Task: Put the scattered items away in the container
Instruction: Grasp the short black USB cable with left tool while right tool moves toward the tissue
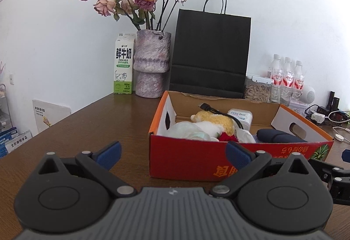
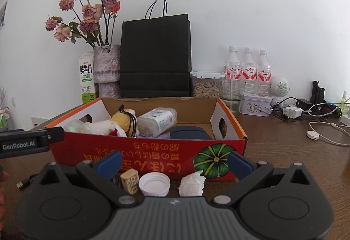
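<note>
L gripper [image 1: 172,153] wide apart, empty | R gripper [image 2: 175,163] same | "GenRobot.AI" on L | milk carton [image 1: 123,63] "FRESH MILK"

Each gripper [image 1: 174,153] [image 2: 175,163] has a ribbed grey body, black linkage arms with silver pins, round black housings and blue finger pads [image 2: 110,163]. White "GenRobot.AI" lettering marks one side.

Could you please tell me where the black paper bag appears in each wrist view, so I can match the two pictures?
Left wrist: the black paper bag stands right of centre, against the wall behind the box.
Right wrist: the bag stands left of centre, behind the box.
Shared landmark: the vase just left of the bag.
</note>
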`<move>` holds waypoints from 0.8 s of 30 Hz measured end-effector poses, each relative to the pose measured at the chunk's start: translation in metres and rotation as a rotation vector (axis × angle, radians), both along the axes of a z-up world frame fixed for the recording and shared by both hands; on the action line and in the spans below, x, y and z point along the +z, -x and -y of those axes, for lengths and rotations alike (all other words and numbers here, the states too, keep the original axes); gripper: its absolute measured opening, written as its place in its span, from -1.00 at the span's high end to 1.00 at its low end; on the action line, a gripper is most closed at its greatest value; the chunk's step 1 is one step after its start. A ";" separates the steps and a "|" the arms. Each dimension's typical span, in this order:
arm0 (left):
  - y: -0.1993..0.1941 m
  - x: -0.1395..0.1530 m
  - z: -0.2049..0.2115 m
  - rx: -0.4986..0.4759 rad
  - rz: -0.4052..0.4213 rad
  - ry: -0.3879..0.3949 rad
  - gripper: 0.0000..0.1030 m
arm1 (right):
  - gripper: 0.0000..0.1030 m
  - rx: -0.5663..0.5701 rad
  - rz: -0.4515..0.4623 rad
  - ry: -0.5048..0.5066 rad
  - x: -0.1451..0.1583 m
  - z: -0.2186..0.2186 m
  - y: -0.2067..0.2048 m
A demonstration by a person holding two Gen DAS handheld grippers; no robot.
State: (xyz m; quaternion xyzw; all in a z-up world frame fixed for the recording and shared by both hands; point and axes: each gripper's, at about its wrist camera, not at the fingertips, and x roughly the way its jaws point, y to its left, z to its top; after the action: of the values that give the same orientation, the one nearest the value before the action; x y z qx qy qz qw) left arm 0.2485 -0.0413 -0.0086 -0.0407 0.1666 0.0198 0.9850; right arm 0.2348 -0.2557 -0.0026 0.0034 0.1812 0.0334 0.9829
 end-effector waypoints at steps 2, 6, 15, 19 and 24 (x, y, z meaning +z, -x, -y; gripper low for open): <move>0.005 -0.002 -0.005 0.004 -0.010 0.006 -1.00 | -1.00 0.009 -0.014 0.001 -0.002 -0.001 0.005; 0.013 -0.005 -0.016 0.007 -0.046 0.019 -1.00 | -1.00 0.024 -0.033 0.016 -0.005 -0.005 0.016; 0.032 -0.013 -0.043 -0.005 -0.187 0.008 -1.00 | -1.00 0.021 -0.052 0.011 -0.005 -0.003 0.036; 0.035 -0.016 -0.048 -0.022 -0.227 -0.022 -1.00 | -1.00 0.019 -0.060 0.020 -0.005 -0.002 0.040; 0.024 -0.022 -0.042 -0.044 -0.297 -0.075 -0.97 | -1.00 0.009 -0.073 0.029 -0.006 -0.002 0.040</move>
State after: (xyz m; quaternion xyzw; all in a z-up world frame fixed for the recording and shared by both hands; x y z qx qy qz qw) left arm 0.2246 0.0010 -0.0305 0.0030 0.3104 0.0101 0.9506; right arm 0.1945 -0.2533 -0.0085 -0.0104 0.2176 0.0351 0.9754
